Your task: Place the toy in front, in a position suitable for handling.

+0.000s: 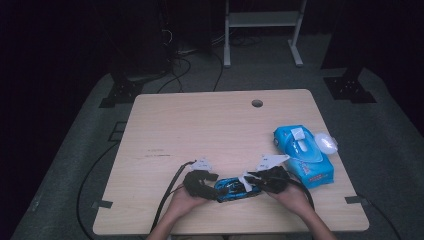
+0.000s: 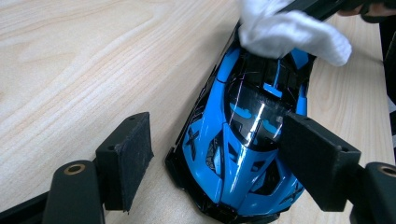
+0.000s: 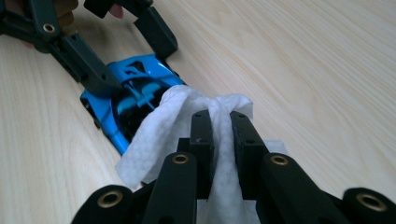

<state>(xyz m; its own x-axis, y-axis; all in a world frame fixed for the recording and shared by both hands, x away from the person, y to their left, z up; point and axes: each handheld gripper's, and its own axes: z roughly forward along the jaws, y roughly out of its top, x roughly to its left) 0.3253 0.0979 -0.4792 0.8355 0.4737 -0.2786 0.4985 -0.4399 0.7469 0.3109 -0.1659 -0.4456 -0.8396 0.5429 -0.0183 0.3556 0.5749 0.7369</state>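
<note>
Near table's front edge | left tongs (image 2: 215, 154) spread, straddling blue toy car (image 2: 243, 140) | right tongs (image 3: 219, 116) pinching white wipe (image 3: 154, 135)

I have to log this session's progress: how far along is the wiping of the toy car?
Done: a wet wipe is out of the pack and pinched in the right gripper. In hand: the left gripper straddles the toy car while the wipe rubs one end. Left: the rest of the body.
</note>
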